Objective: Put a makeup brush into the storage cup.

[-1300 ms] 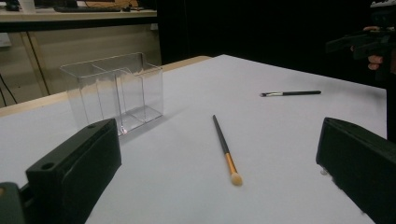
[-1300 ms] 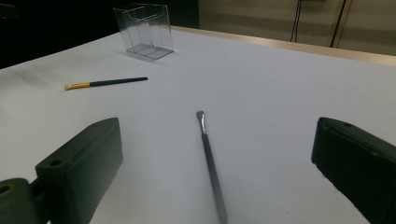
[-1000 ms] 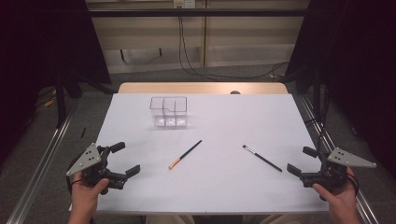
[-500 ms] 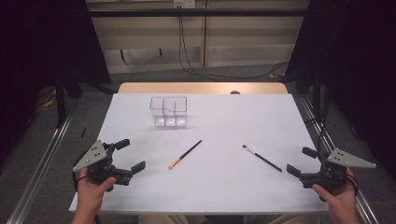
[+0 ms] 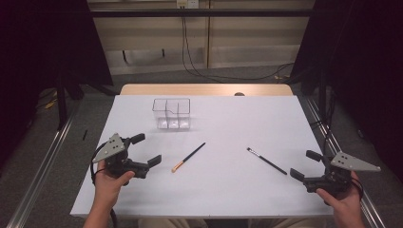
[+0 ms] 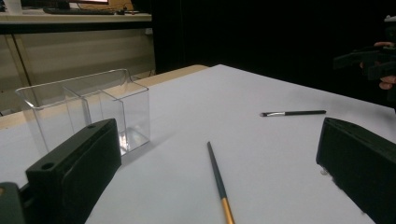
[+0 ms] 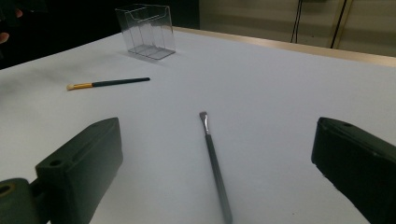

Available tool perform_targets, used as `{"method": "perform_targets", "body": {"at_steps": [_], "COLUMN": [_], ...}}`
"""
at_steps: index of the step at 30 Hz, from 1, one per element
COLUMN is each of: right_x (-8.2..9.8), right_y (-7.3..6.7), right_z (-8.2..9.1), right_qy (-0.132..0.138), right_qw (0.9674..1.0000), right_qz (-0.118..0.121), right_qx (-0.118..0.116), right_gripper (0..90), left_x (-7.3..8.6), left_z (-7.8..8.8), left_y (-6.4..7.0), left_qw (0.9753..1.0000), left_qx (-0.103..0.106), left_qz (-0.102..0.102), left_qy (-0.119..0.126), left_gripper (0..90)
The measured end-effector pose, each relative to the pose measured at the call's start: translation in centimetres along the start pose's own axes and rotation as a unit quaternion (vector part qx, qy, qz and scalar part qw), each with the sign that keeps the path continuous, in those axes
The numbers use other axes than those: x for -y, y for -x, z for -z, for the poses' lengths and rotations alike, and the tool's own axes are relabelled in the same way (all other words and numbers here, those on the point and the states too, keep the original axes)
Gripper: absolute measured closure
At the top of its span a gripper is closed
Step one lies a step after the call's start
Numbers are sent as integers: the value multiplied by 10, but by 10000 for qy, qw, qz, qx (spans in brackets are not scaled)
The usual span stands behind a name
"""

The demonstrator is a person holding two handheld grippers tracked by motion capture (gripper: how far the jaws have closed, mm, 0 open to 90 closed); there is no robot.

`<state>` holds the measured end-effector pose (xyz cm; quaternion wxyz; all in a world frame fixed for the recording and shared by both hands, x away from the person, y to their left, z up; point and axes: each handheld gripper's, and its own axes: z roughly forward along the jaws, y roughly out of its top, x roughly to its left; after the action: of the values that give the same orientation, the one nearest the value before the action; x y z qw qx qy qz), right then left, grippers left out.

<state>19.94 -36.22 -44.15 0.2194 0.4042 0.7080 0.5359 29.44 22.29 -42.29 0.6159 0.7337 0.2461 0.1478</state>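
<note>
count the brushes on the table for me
2: one gold-banded brush lies left of centre near the left gripper; one dark brush lies right of centre. None seems hidden.

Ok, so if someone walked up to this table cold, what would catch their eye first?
Probably the clear plastic organizer standing alone toward the far side of the white table, empty as far as the pictures show. Next, two makeup brushes lying flat and apart: a gold-ferruled brush left of centre and an all-dark brush to its right. The left gripper and the right gripper frame them at the near corners, both open.
</note>
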Motion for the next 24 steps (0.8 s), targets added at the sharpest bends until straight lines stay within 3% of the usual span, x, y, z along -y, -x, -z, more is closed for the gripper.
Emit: {"method": "perform_targets", "body": {"at_steps": [5, 13, 24], "right_x": [-2, -6, -7], "right_y": [-1, -2, -3], "right_z": [-2, -12, -17], "right_qy": [16, 17, 25], "right_qw": [10000, 9999, 9998], "right_qz": [-2, 54, 75], "right_qx": [-29, -120, -191], "right_gripper": [19, 19, 19], "left_x": [-3, -1, 2], "left_z": [-13, -33, -50], "left_y": [1, 4, 4], "left_qw": [10000, 9999, 9999], "left_qx": [-17, 24, 9], "left_qz": [73, 88, 114], "left_qy": [49, -69, -110], "left_gripper": [0, 0, 0]}}
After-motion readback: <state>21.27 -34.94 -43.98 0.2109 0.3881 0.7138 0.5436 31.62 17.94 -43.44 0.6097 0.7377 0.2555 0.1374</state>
